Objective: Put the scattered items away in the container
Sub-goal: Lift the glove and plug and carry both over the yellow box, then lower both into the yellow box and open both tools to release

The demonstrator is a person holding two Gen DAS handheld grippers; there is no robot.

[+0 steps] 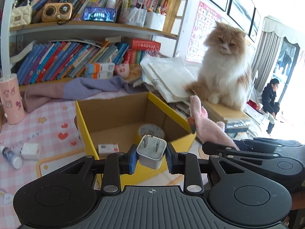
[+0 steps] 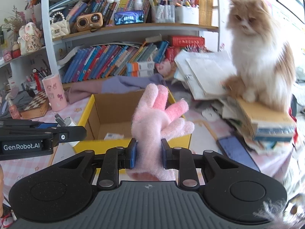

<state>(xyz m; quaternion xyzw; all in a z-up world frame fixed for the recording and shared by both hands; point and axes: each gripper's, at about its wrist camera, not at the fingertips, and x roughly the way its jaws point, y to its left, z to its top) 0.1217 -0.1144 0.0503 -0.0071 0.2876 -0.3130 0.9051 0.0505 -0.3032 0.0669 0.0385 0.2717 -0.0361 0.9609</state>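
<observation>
Left wrist view: left hand-held gripper (image 1: 152,157) grips a white plug-in charger (image 1: 151,150); right hand-held gripper (image 2: 148,152) clamps a fluffy pink glove (image 2: 156,120). Both hover near the open yellow cardboard box (image 1: 83,118); next, release inside.

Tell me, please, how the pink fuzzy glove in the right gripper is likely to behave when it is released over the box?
The pink glove looks soft and probably light: the right gripper pinches its cuff narrow. Its fingers splay loosely, so it would likely flop rather than bounce or roll. The fuzzy pile might cling briefly to the pads.
</observation>
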